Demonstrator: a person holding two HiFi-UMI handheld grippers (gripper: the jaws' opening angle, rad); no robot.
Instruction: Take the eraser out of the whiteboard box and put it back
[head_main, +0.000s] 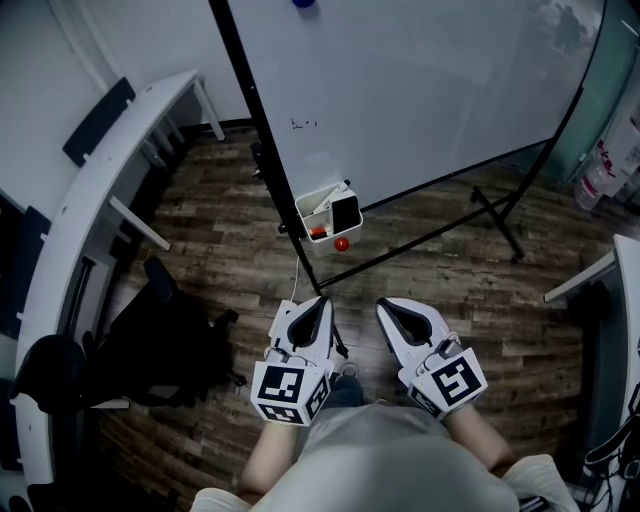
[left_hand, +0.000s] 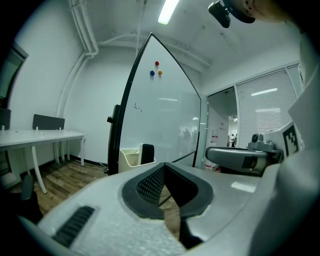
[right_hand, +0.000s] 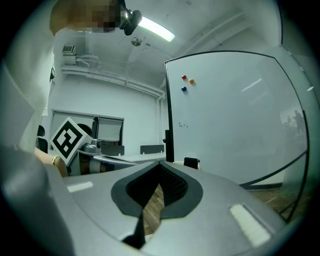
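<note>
A white whiteboard box (head_main: 322, 206) hangs at the board's lower left edge, and the black eraser (head_main: 346, 212) stands upright in it. In the left gripper view the box (left_hand: 130, 158) and eraser (left_hand: 147, 153) lie ahead, well beyond the jaws. The eraser (right_hand: 191, 162) peeks over the jaws in the right gripper view. My left gripper (head_main: 318, 303) and right gripper (head_main: 386, 304) are held side by side near my body, short of the box. Both are shut with nothing between the jaws, whose tips meet in the left gripper (left_hand: 164, 165) and right gripper (right_hand: 160, 164) close-ups.
The whiteboard (head_main: 420, 90) stands on a black wheeled frame (head_main: 495, 210) over wood flooring. A red magnet (head_main: 341, 244) sits just under the box. A curved white desk (head_main: 90, 190) and a black chair (head_main: 160, 340) are on the left, another desk edge (head_main: 600, 270) on the right.
</note>
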